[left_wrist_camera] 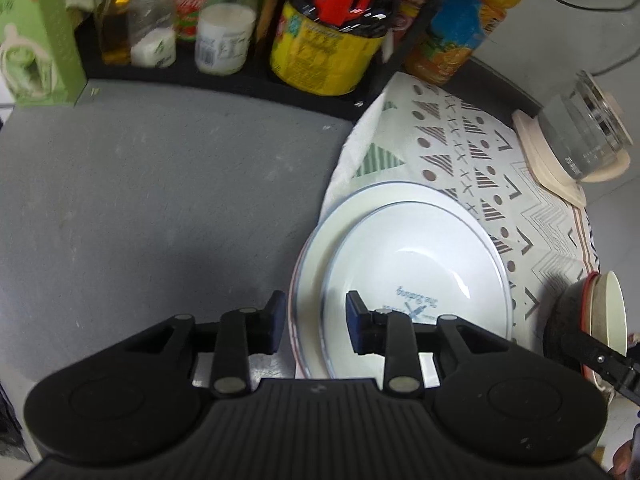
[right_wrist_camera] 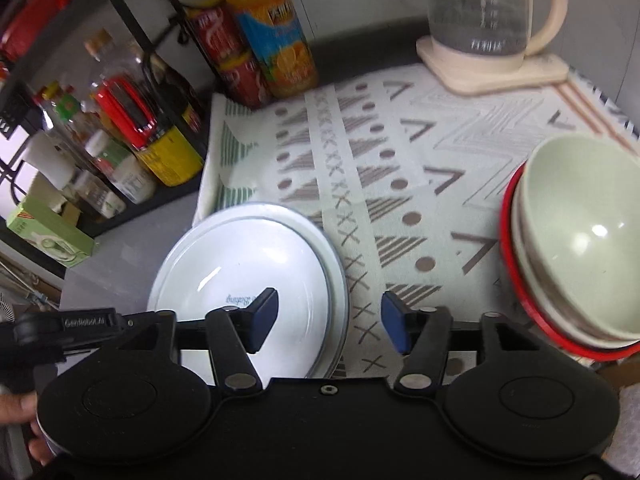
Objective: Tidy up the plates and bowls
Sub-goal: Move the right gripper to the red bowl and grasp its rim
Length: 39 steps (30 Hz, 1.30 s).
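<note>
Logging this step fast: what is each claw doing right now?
Left claw: open, straddling the rim of the white plates, gripping nothing.
Right claw: open, empty, above the patterned cloth.

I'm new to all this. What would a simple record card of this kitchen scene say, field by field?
surface: grey counter, partly under a patterned cloth
white dishes: white bowl nested in a white plate
other dishes: green bowl topping a stack with a red rim
left gripper: open, its fingers either side of the white dishes' near rim
right gripper: open, holding nothing
behind: glass kettle, orange juice bottle, condiment rack
</note>
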Available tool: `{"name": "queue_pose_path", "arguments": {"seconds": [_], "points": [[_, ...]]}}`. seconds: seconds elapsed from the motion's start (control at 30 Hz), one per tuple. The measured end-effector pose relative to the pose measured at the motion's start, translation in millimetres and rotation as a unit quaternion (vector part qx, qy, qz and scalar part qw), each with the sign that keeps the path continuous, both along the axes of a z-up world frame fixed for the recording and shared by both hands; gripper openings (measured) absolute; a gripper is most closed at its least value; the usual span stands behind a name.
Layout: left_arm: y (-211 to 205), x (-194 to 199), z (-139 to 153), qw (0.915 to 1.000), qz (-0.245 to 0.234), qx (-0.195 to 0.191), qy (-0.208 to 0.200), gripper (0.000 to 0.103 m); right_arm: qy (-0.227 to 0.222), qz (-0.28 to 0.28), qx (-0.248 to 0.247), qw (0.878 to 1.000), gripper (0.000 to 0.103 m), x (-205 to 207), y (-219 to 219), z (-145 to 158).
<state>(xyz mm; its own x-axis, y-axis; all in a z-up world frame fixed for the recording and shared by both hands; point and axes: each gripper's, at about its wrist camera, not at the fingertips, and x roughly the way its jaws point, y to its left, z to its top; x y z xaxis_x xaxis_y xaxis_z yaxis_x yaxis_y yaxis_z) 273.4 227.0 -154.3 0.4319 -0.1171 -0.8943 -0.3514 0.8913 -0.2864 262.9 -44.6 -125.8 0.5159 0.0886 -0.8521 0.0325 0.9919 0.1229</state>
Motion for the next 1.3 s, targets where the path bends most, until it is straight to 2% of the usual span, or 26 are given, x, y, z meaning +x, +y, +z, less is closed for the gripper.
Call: {"name": "queue_pose_path", "arguments": {"seconds": [0.03,0.13,0.2,0.4,0.5,0.73,0.93,1.3], "points": [[-3.1,1.4,4.3,1.0000,-0.007,0.004,-0.004,0.037,-0.004,-0.003,-0.002,1.000,0.065,-2.3,-3.1,3.6],[-10.7,7.8,15.4,0.9996,-0.022,0.014,-0.008,0.062,-0.010,-0.019,0.001,1.000,0.066,-7.8,-15.3,11.2],[-15.4,13.1,20.6,0.9994,-0.026,0.020,-0.013,0.073,-0.018,-0.030,0.004,0.999,0.074,-12.2,-22.7,17.0],[-39.2,31.3,32.1,0.9973,-0.066,0.020,-0.026,0.076,-0.062,-0.040,0.000,0.997,0.096,-26.6,-36.2,39.0],[-56.6,39.6,36.6,0.9952,-0.089,0.023,-0.034,0.079,-0.074,-0.057,-0.006,0.996,0.097,-30.9,-46.8,46.6],[-93.8,53.4,44.9,0.9891,-0.137,0.011,-0.052,0.080,-0.089,-0.116,-0.005,0.989,0.098,-43.1,-76.2,51.8],[-124.0,66.6,45.0,0.9832,-0.175,0.003,-0.052,0.080,-0.101,-0.162,-0.012,0.982,0.098,-55.6,-98.8,56.2],[-176.9,82.5,44.9,0.9746,-0.215,-0.015,-0.059,0.080,-0.094,-0.229,-0.025,0.969,0.098,-67.5,-139.8,50.4]]}}
